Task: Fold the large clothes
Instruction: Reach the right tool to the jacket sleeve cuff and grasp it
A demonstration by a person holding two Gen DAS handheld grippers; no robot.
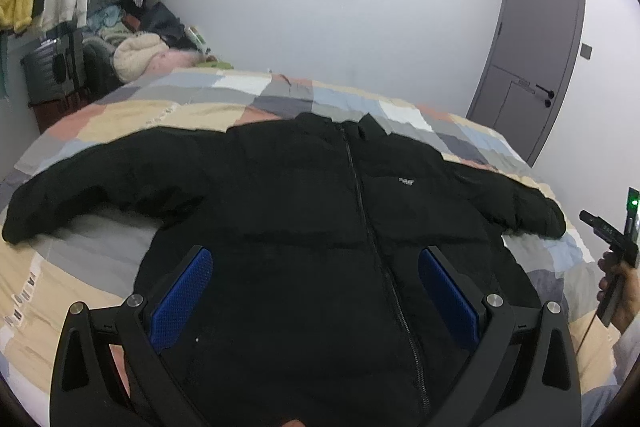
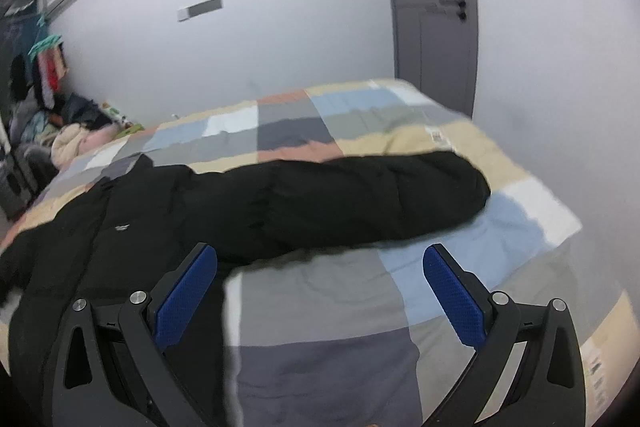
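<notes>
jacket [image 1: 304, 211] lies flat on bed [image 1: 168, 111], zipped, sleeves spread for folding | left tool [image 1: 316, 291] apart above hem | right tool [image 2: 320, 287] apart near right sleeve [image 2: 360, 199], holds nothing

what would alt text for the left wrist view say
A black zip-up puffer jacket lies face up, sleeves spread, on a patchwork quilt. The open left claw hovers over its lower front, holding nothing. A grey door stands behind.
</notes>
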